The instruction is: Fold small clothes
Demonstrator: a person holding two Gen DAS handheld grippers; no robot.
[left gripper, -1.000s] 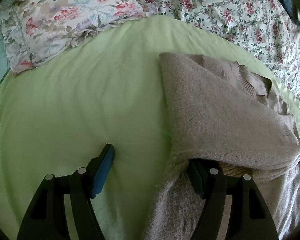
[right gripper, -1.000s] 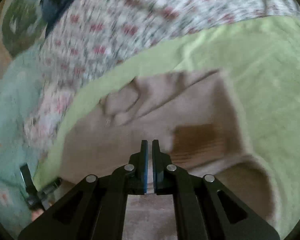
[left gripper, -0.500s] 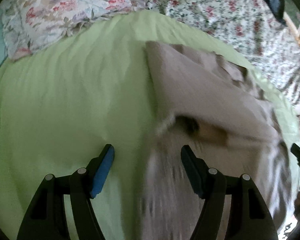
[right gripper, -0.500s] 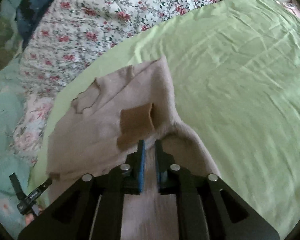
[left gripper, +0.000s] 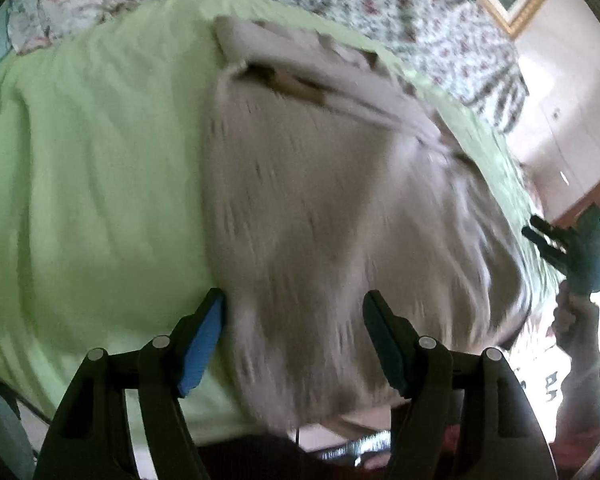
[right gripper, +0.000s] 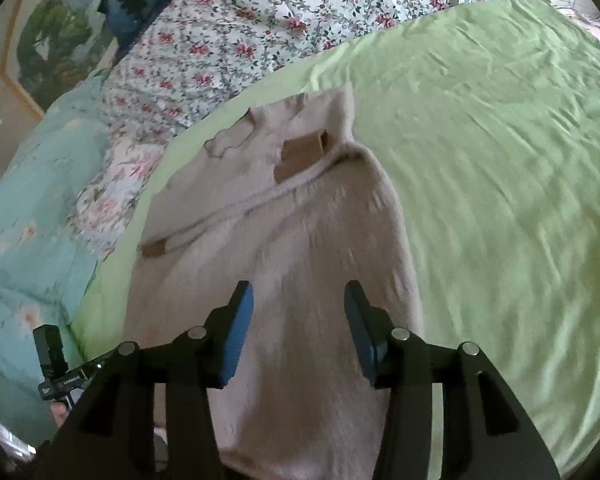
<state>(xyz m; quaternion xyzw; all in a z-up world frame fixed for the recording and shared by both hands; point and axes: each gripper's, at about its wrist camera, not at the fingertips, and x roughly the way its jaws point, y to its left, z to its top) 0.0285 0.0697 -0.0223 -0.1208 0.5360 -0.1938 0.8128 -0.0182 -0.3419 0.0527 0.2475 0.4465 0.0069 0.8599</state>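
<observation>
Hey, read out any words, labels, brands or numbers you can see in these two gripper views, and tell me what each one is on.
None can be read.
Left gripper, seen in the right wrist view: a small line of white print on its black body, too small to read.
Beige sweater: a brown patch near the neck, no lettering legible.
Right edge of the left wrist view: dark marks on something white, too blurred to read.

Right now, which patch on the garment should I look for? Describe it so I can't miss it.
Start at the green sheet covering the bed, then find the beige sweater lying on it. Near its far end, just beyond a raised fold, sits a rectangular brown patch, darker and smoother than the fuzzy knit around it.
</observation>
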